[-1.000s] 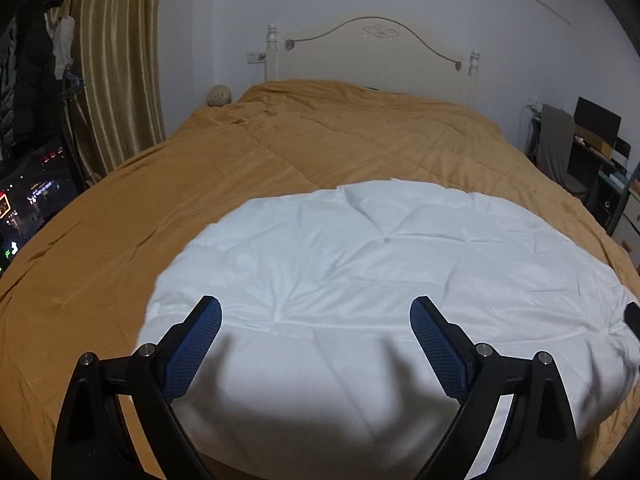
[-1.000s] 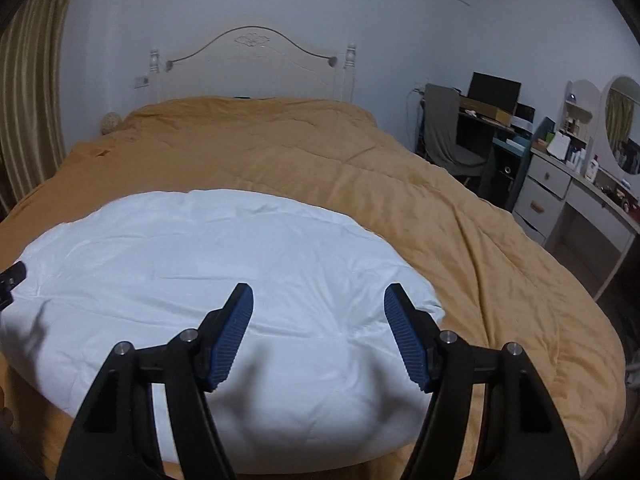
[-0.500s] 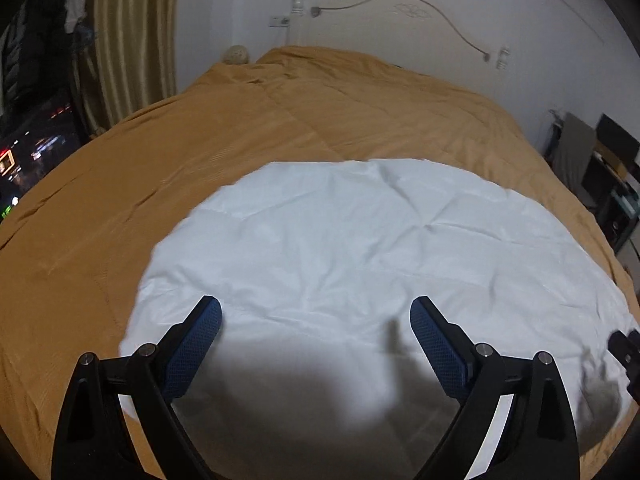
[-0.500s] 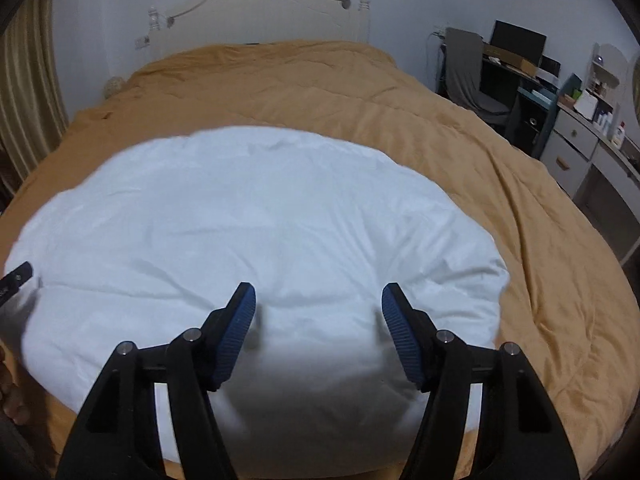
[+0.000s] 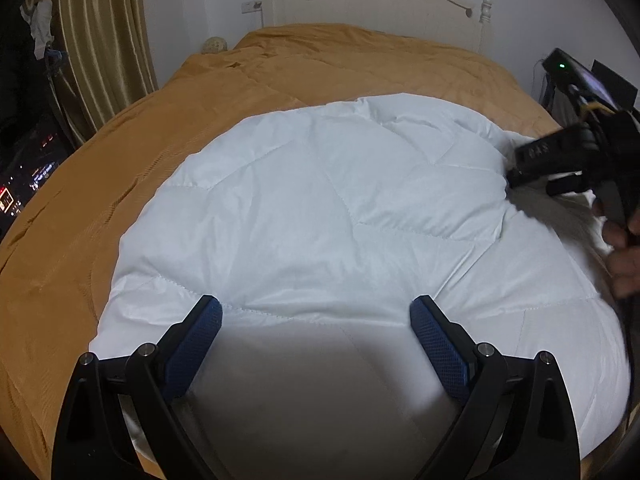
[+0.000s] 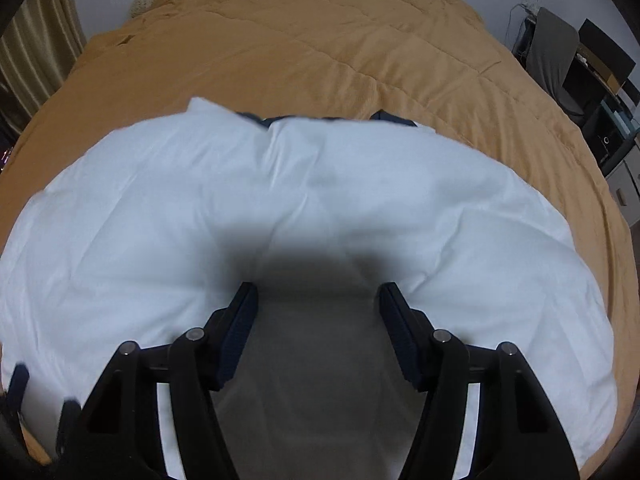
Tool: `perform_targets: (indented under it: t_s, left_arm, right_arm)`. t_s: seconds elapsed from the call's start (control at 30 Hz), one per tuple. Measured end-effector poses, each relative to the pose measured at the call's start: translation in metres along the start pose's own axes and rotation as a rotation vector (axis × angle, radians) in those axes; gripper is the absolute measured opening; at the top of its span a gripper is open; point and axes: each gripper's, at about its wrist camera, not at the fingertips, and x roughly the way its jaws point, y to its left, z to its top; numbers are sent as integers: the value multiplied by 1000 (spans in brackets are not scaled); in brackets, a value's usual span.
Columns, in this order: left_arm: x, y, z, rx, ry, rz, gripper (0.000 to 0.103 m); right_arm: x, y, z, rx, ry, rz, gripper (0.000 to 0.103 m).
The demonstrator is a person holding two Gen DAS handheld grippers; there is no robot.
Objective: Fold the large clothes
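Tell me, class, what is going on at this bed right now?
A person is working with a hand-held gripper in each hand over a white padded garment spread on the orange quilt of a bed. The left hand-held gripper hangs open above the near edge, gripping nothing. The right hand-held gripper is down at the garment's right side, fingers apart, with white fabric between them but no visible grip. A dark lining peeks out at the far edge. No fold is visible yet.
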Motion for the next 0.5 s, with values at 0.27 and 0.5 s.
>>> perform_targets:
  t_s: [0.27,0.5]
  left_arm:
    - [4,6,2,3,3,-21,98]
    - [3,7,5,-18,13,-40,98]
  right_arm:
    - [-21,-24,24,118,-22,75,62]
    - [-115,-21,-105,-19,-127,125,59]
